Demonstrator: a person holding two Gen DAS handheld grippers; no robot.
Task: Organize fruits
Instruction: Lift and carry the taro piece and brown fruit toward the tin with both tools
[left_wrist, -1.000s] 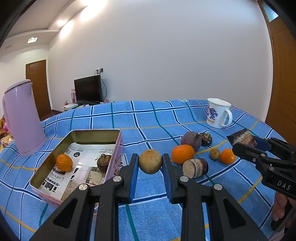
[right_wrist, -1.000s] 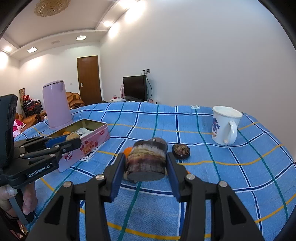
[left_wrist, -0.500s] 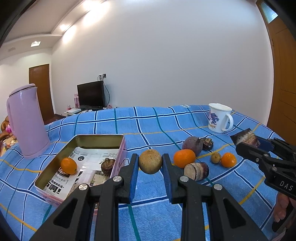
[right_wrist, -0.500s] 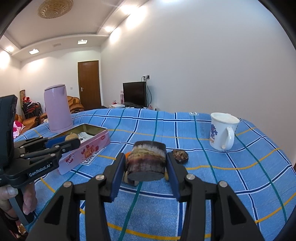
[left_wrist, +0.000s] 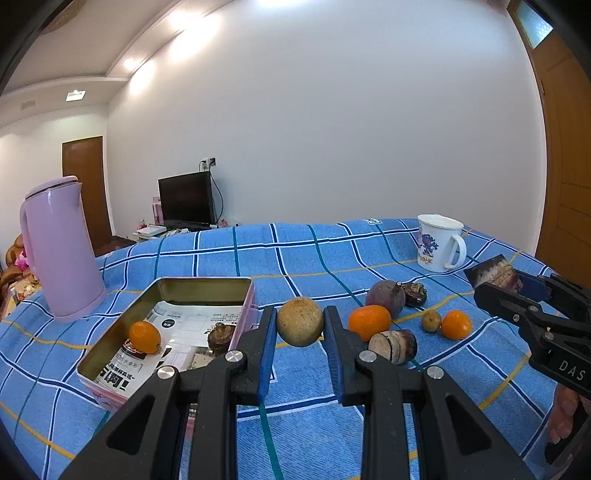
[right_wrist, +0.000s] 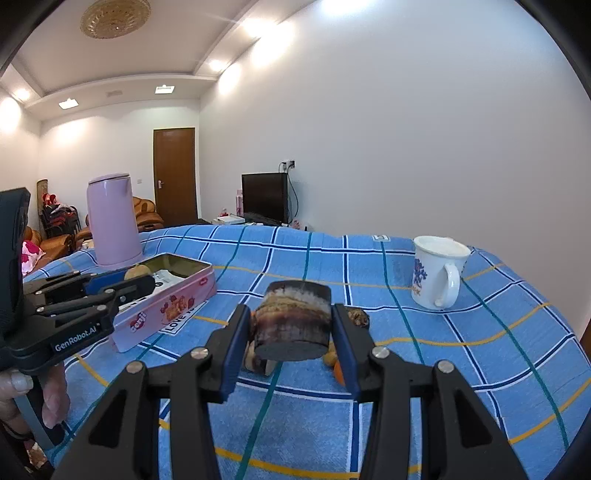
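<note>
Blue checked tablecloth (left_wrist: 295, 251) carrying an open pink tin (left_wrist: 110, 391) beside a lilac kettle (left_wrist: 61, 247); tin contains one orange (left_wrist: 144, 336) and one brown bulb (left_wrist: 221, 333). Left gripper (left_wrist: 300, 326) clamped on a tan round fruit (left_wrist: 300, 321), held above the cloth just right of the tin. Right gripper (right_wrist: 291, 325) clamped on a dark cut chunk (right_wrist: 293, 317). Loose on the cloth: two oranges (left_wrist: 369, 321), purple fruit (left_wrist: 386, 293), cut piece (left_wrist: 393, 345). White mug (left_wrist: 439, 243) behind them.

the held cut stem piece (right_wrist: 293, 325) hides most fruits (right_wrist: 337, 363) behind it.
</note>
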